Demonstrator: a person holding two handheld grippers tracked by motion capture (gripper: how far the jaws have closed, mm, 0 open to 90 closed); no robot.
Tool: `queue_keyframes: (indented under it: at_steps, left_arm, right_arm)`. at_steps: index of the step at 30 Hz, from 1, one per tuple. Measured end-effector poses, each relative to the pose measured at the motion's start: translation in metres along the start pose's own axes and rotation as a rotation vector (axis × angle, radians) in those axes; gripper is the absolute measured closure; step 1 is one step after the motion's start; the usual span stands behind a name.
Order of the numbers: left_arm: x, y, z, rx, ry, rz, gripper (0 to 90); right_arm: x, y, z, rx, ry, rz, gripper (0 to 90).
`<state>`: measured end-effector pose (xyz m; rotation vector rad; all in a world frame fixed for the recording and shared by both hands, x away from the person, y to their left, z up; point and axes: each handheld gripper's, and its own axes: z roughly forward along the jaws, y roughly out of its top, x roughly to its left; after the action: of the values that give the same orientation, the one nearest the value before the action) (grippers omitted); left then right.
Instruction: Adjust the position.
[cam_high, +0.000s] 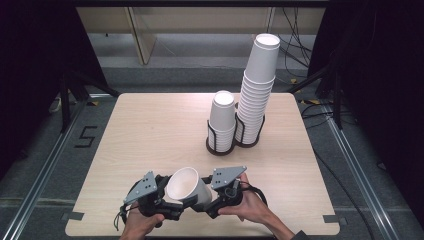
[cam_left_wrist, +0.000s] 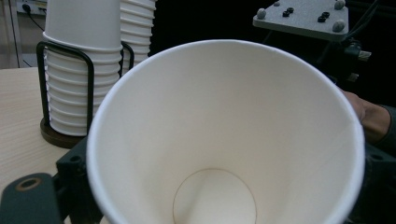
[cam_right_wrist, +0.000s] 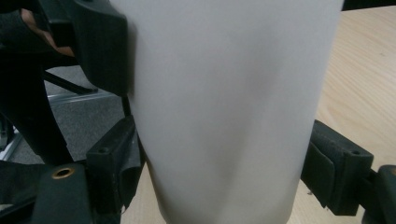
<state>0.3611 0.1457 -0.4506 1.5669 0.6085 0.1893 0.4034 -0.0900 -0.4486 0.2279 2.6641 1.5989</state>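
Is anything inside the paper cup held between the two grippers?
Nothing: the paper cup looks empty down to its bare white bottom, though the lower edge of that bottom is cut off in the left gripper view.

A matt white paper cup (cam_high: 186, 187) is seen near; pale, smooth wood-grain table (cam_high: 150, 130); black wire holders (cam_high: 220, 142), far right.

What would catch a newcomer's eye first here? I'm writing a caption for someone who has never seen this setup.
First, the white paper cup at the table's near edge, tilted between the left gripper and right gripper, its open mouth towards the camera. Next, the tall leaning stack of cups in a black wire holder at the far right, with a shorter stack in its own holder just left of it.
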Motion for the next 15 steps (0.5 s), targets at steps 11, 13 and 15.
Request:
queue_keyframes:
  at_steps: [11,13,15]
  left_arm:
    - [-0.0029,0.001,0.0006,0.013,0.015,0.049,15.4]
    - [-0.0031,0.0006,0.0013,0.009,0.019,0.055,16.1]
    - [-0.0025,0.0008,0.0009,-0.003,0.022,0.058,16.3]
  right_arm:
    - [0.0003,-0.0038,0.0054,-0.011,0.017,0.035,20.8]
    - [0.0,-0.0048,0.005,-0.009,0.006,0.037,19.7]
    - [-0.0009,-0.0053,0.0044,-0.006,0.005,0.044,17.8]
